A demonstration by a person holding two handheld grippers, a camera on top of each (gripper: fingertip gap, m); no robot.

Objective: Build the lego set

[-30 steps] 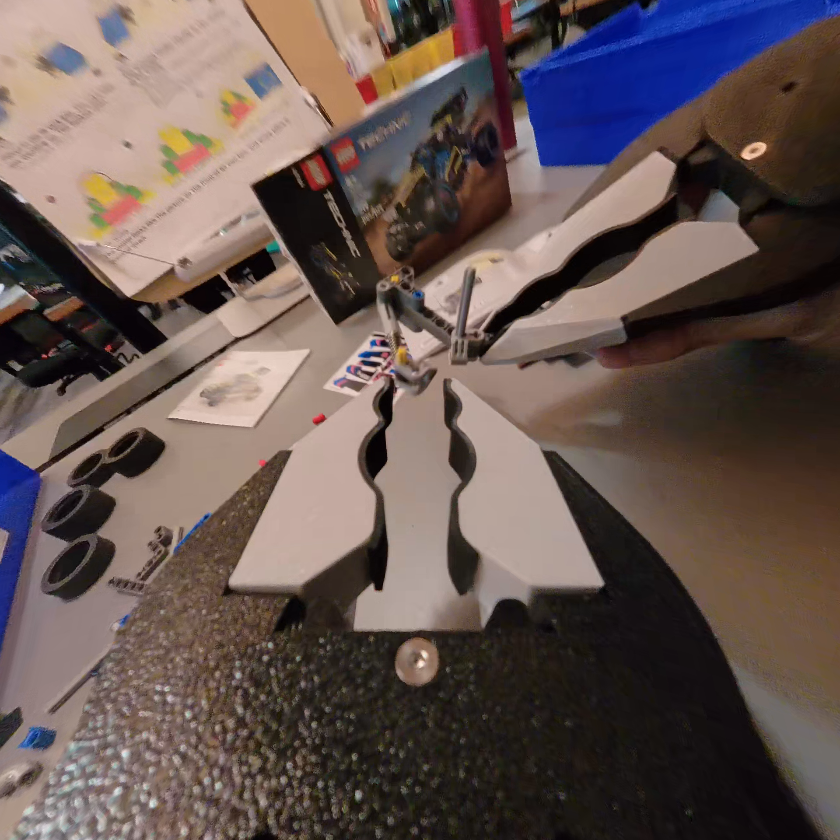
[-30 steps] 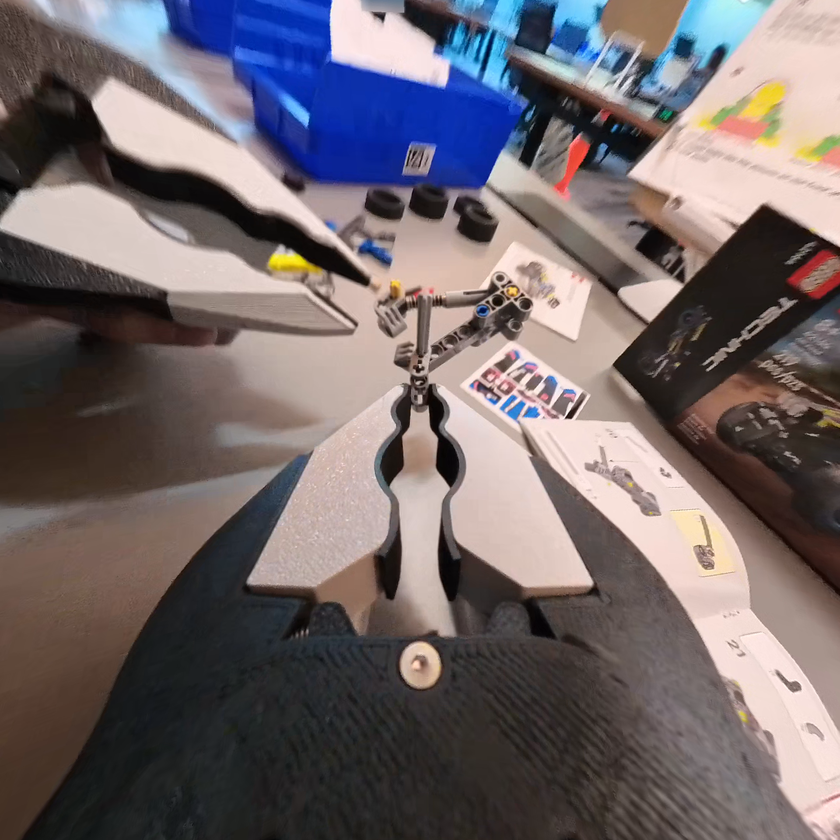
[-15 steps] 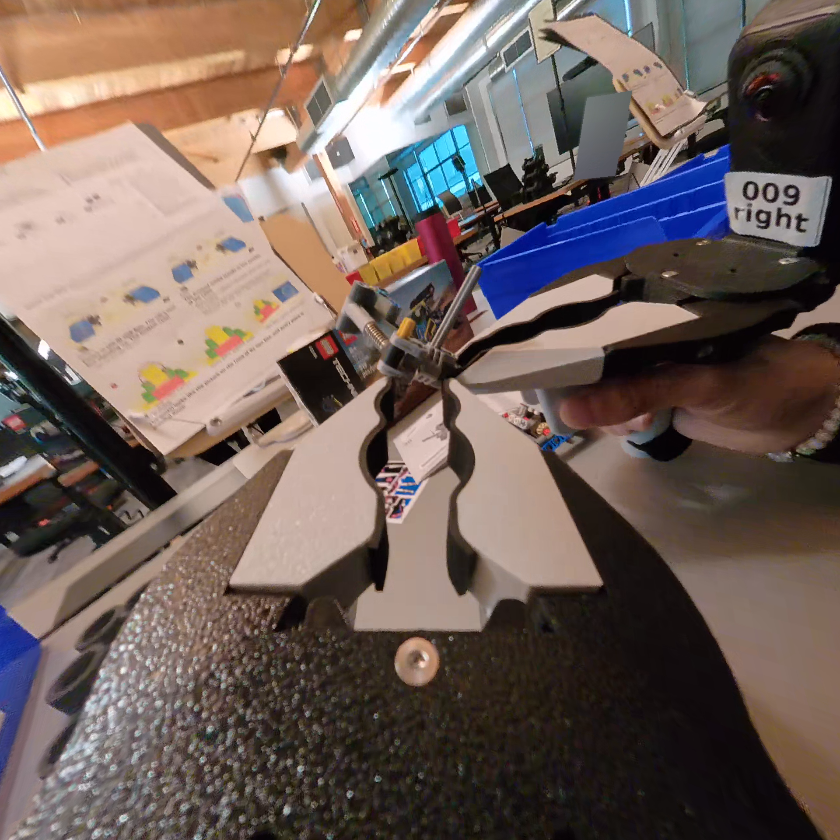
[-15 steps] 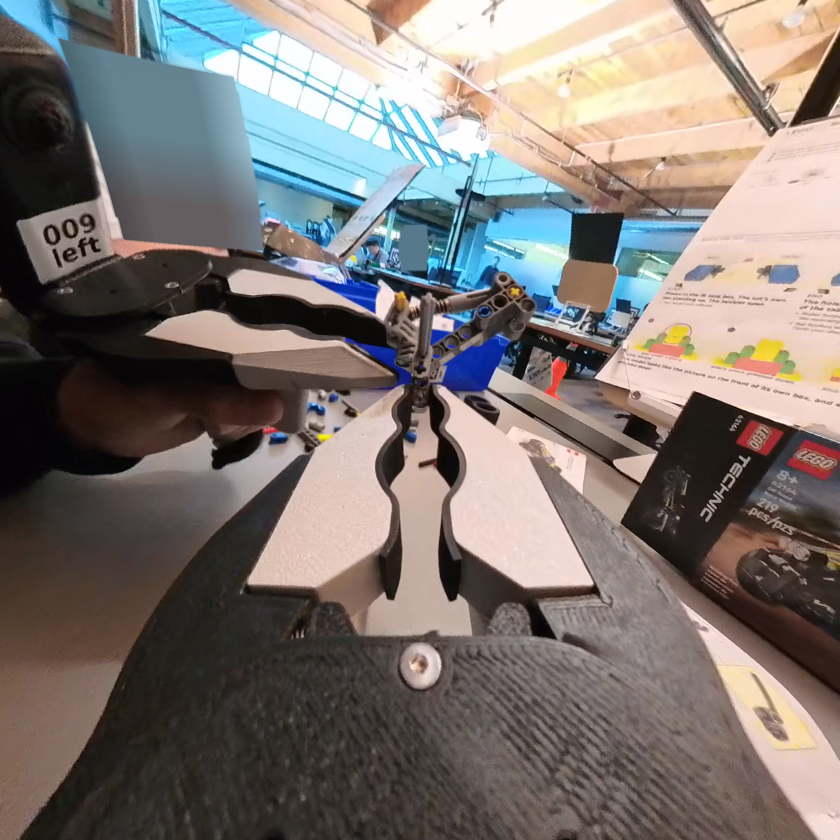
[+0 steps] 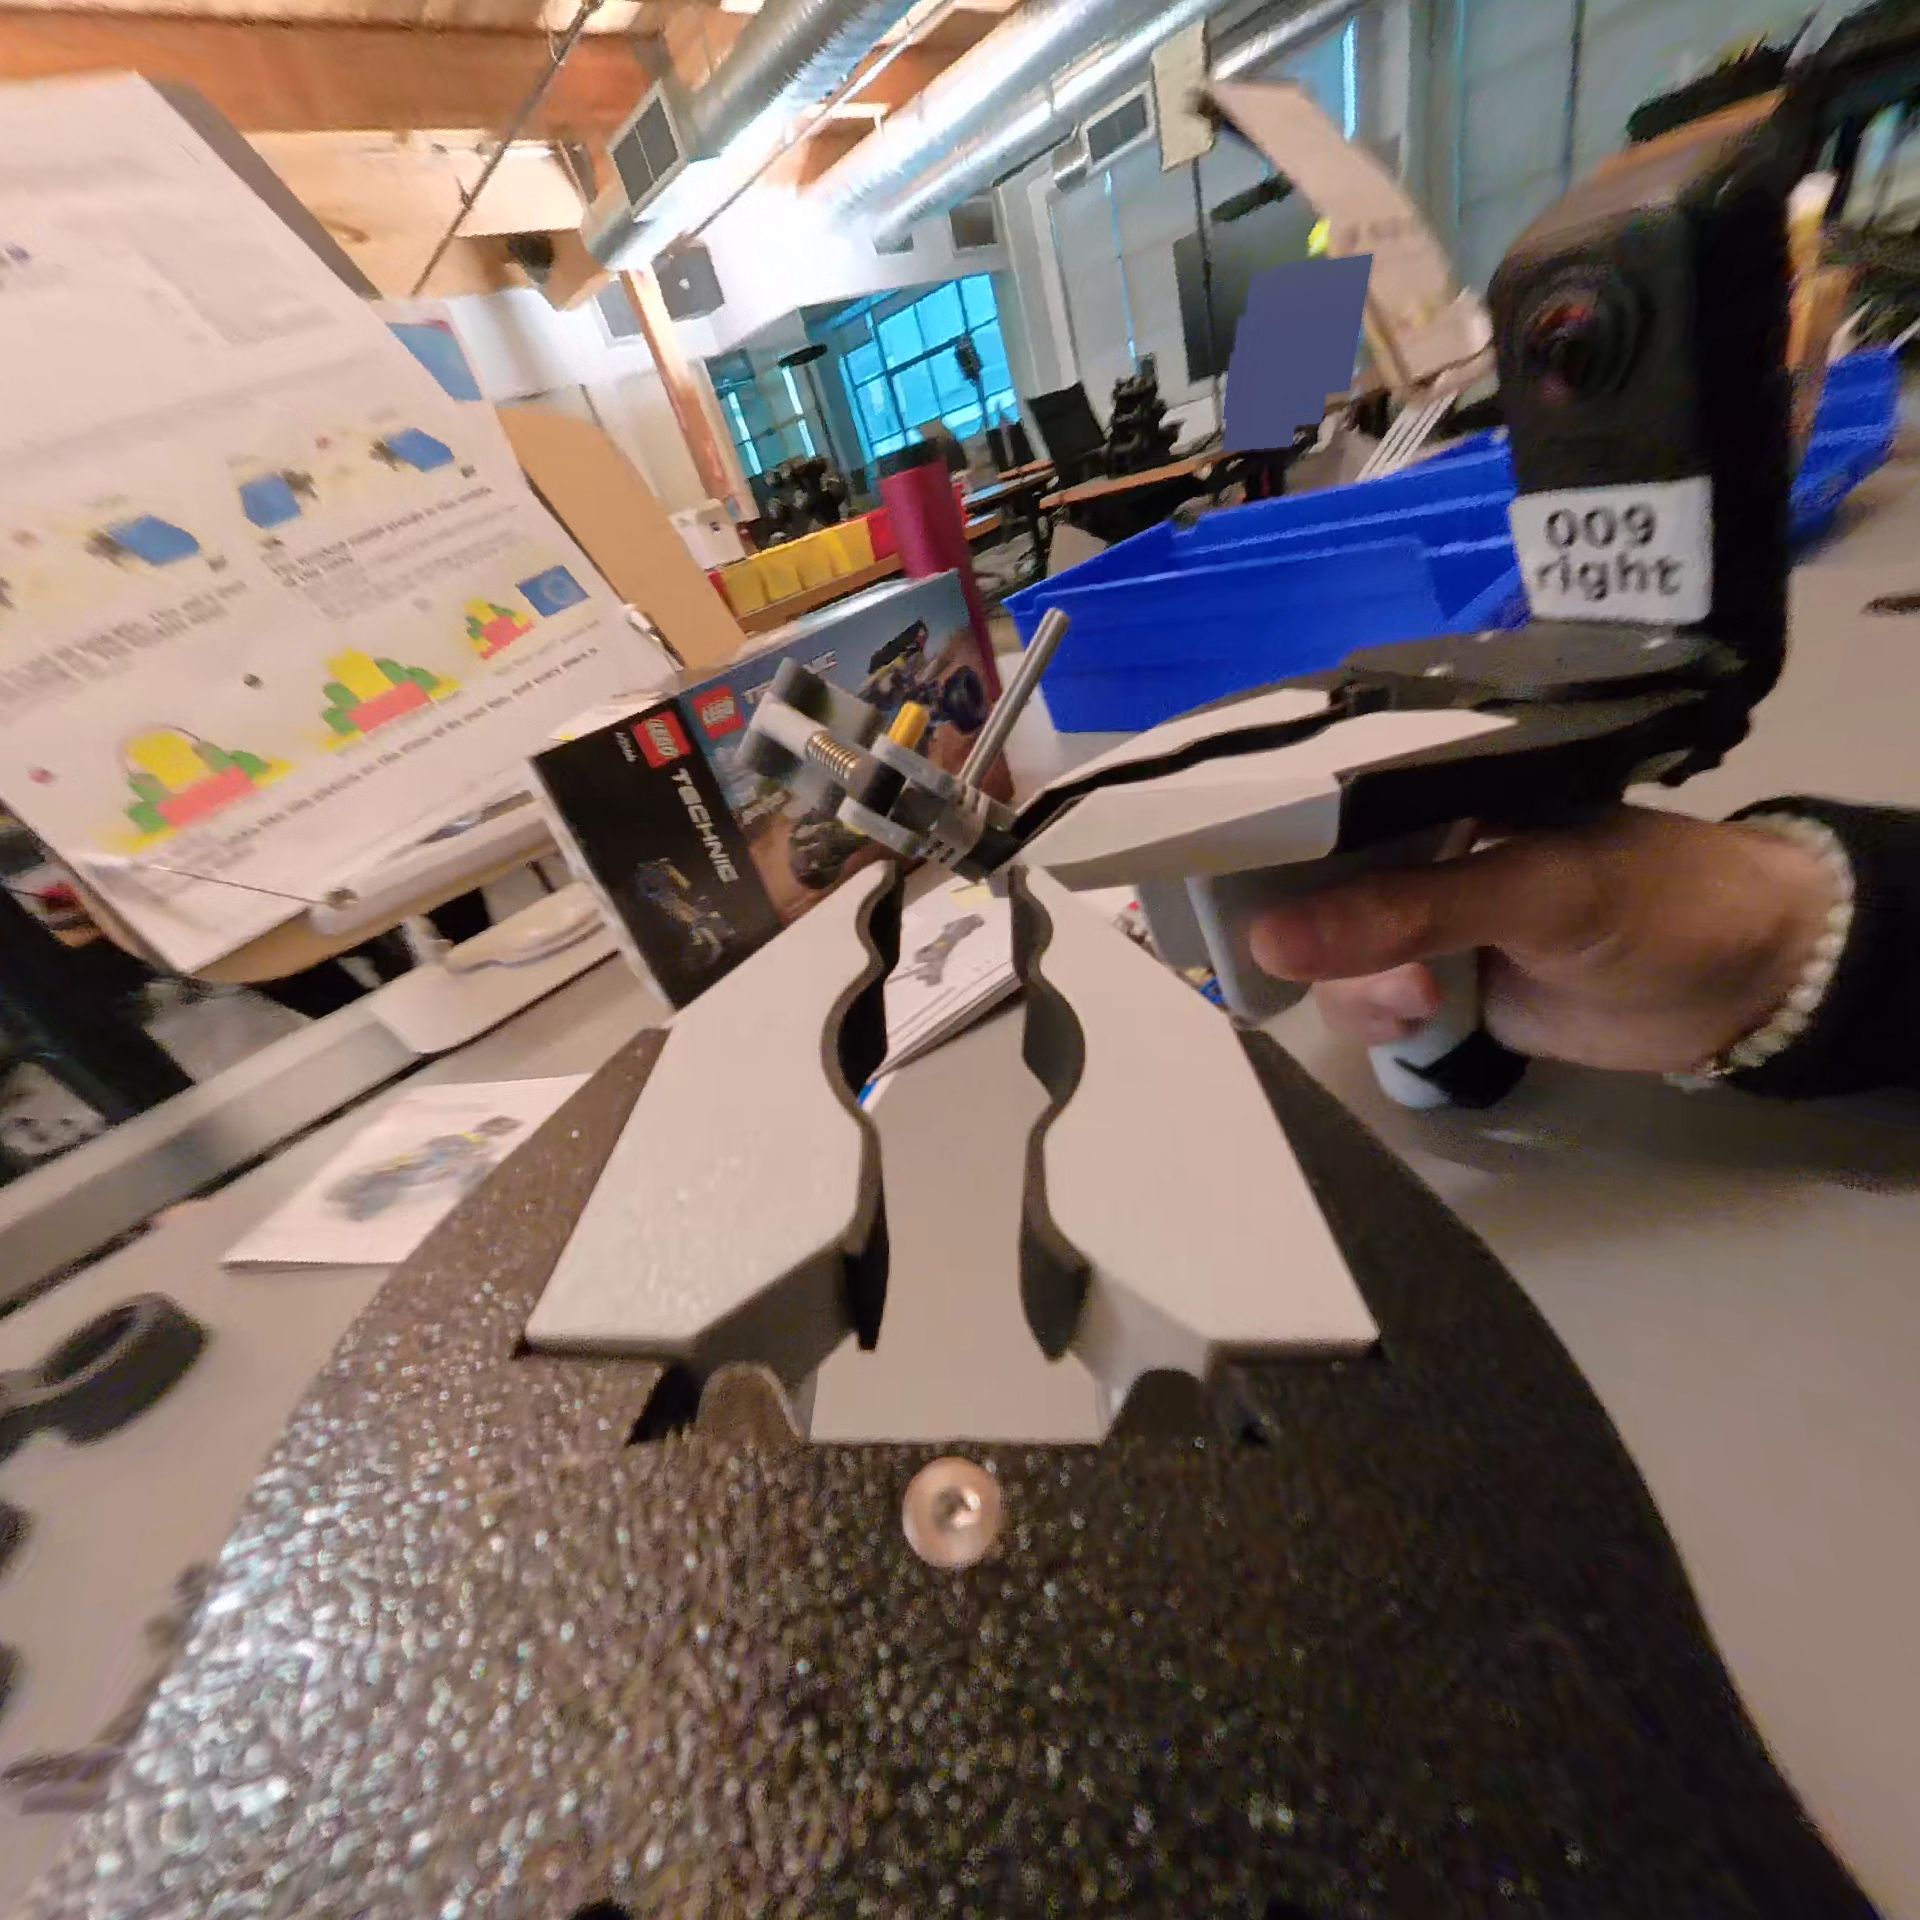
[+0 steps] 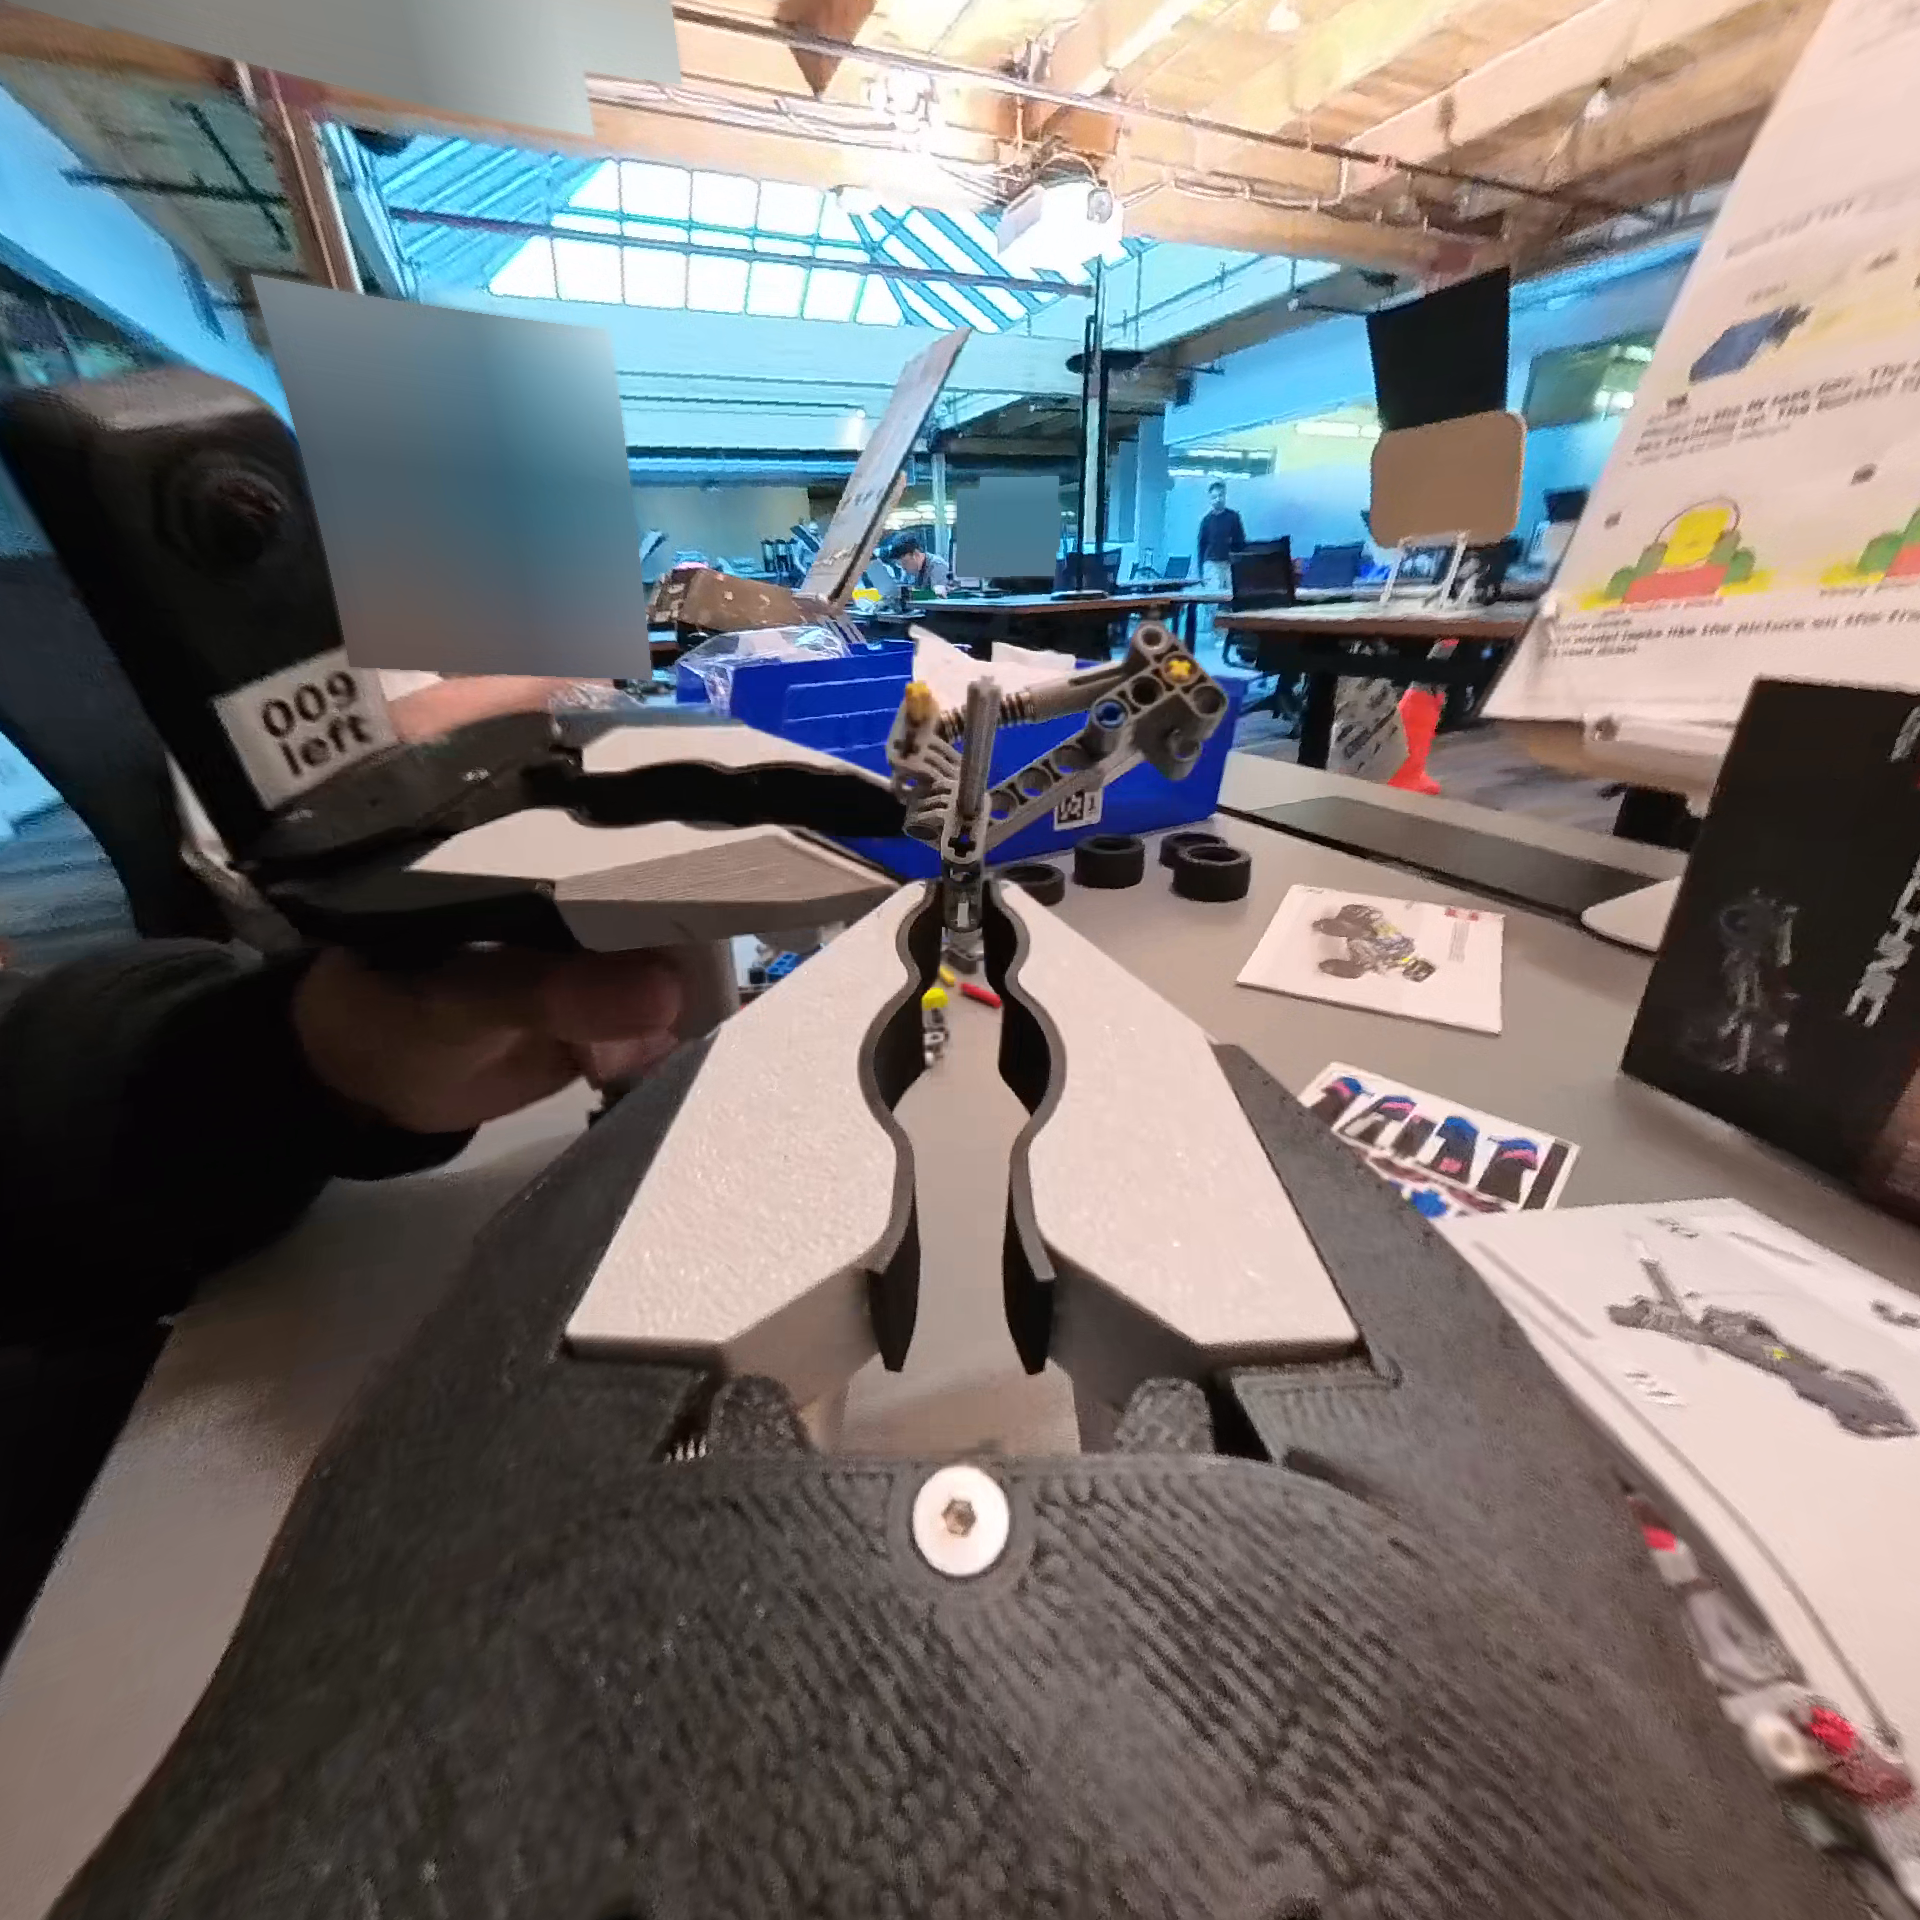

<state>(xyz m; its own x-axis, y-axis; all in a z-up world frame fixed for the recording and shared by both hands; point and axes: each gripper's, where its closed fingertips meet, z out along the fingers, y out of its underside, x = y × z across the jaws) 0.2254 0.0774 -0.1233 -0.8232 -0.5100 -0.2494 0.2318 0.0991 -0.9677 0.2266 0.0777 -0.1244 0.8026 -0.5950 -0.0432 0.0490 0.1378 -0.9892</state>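
A small grey lego assembly (image 5: pixel 883 769) of beams, a spring shock, a yellow pin and an axle hangs in the air between both grippers. My right gripper (image 6: pixel 964 904) is shut on the bottom of its upright axle; the assembly (image 6: pixel 1081 727) rises above the tips. In the left wrist view the right gripper (image 5: pixel 1023 826) comes in from the right. My left gripper (image 5: pixel 956 875) has its jaws a little apart, with the assembly's ribbed connector end at the very tips. In the right wrist view the left gripper (image 6: pixel 896 836) reaches in from the left, touching that connector.
The lego box (image 5: pixel 665 831) stands on the grey table, with a poster (image 5: pixel 208 520) behind it. Blue bins (image 6: pixel 831 696), black tyres (image 6: pixel 1164 862), a booklet (image 6: pixel 1371 956), a sticker sheet (image 6: pixel 1444 1153), an open instruction book (image 6: pixel 1714 1351) and small loose pieces (image 6: pixel 935 1003) lie around. Less than 4 cm separates the two grippers' tips.
Both grippers swung up together with the assembly, from looking down at the table to looking level across the room. They kept the same hold and spacing.
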